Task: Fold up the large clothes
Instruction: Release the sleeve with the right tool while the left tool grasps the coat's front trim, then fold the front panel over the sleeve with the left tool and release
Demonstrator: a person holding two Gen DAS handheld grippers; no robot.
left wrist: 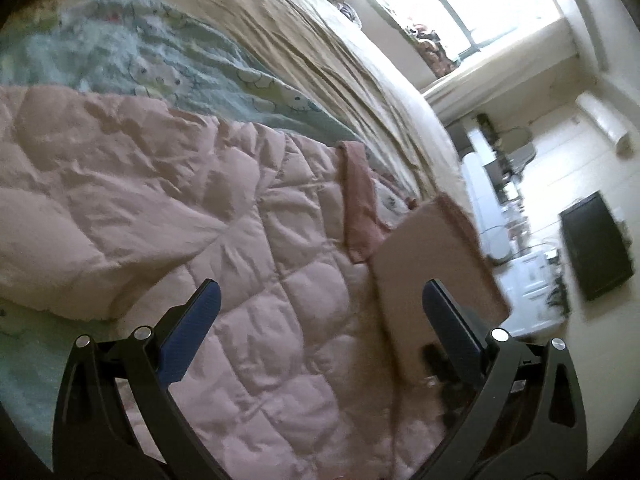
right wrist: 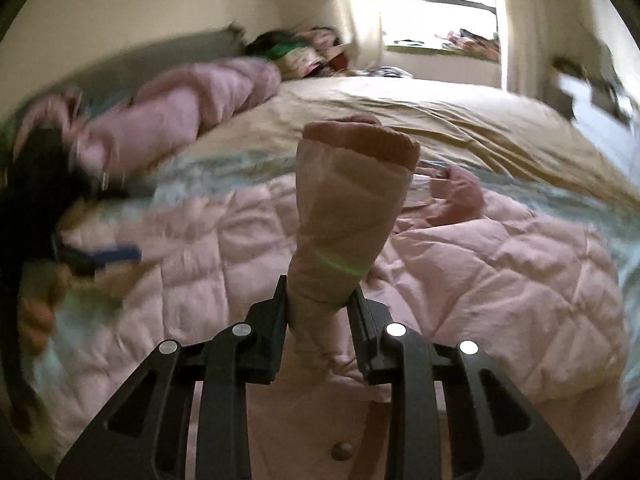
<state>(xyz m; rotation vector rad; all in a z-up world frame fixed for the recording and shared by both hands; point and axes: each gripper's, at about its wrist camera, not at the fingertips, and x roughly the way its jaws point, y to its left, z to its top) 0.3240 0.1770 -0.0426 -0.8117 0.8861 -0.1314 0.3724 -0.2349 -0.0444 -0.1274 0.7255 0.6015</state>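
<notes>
Right claw [right wrist: 320,300] clamps the pink jacket's sleeve [right wrist: 348,208] (cuff up); left claw [left wrist: 320,320] gapes wide.

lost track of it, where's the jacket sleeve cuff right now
In the right wrist view the sleeve cuff stands centre frame, its sleeve clamped in the right gripper, above the pink quilted jacket on the bed.

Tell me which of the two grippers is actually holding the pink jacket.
The right gripper: it is shut on the jacket's sleeve. The left gripper is open above the pink jacket, gripping nothing.
</notes>
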